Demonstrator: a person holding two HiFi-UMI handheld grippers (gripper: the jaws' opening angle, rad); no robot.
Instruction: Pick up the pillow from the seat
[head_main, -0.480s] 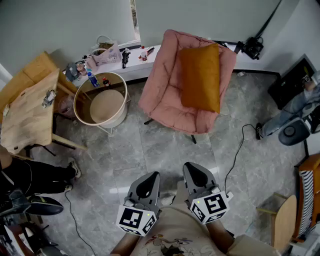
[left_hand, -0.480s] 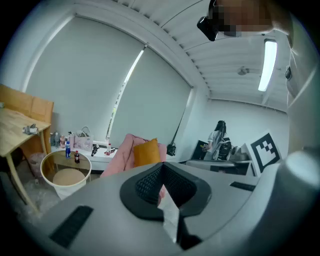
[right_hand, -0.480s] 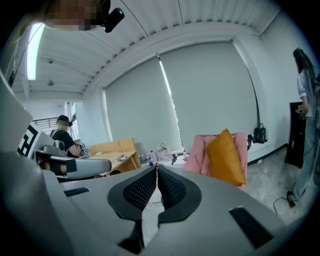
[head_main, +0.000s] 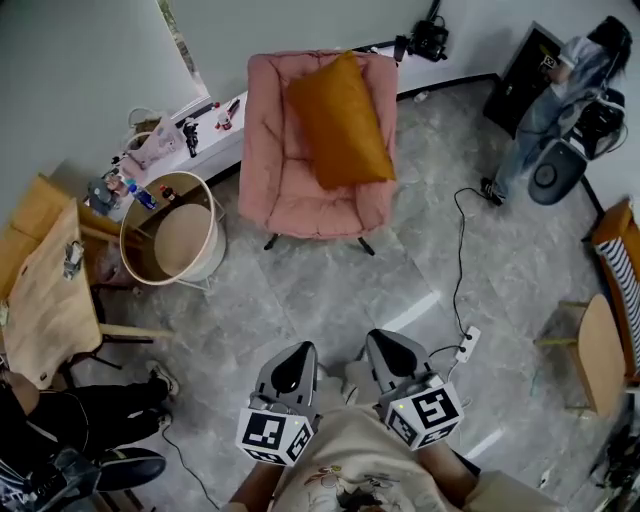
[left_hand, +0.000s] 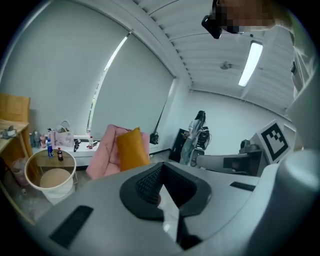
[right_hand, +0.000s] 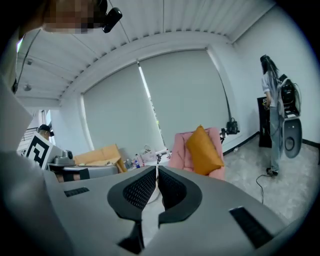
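Note:
An orange pillow (head_main: 340, 120) leans tilted against the back of a pink padded chair (head_main: 275, 170) at the far side of the room. It also shows in the left gripper view as pillow (left_hand: 131, 148) on chair (left_hand: 102, 157), and in the right gripper view as pillow (right_hand: 202, 150) on chair (right_hand: 179, 150). My left gripper (head_main: 296, 352) and right gripper (head_main: 388, 340) are held side by side close to my body, far short of the chair. The jaws of the left gripper (left_hand: 161, 170) and right gripper (right_hand: 157, 172) meet with nothing between them.
A round tub (head_main: 170, 240) stands left of the chair, beside a wooden table (head_main: 40, 290) and a low white shelf (head_main: 210, 145) with bottles. A power strip (head_main: 466, 345) and cable lie on the floor. A person (head_main: 560, 85) stands at the back right; a wooden chair (head_main: 600, 350) is at the right.
The head view has swung round, so chair and pillow now lie further left and higher in it. Both grippers keep the same place in the frame, jaws unchanged.

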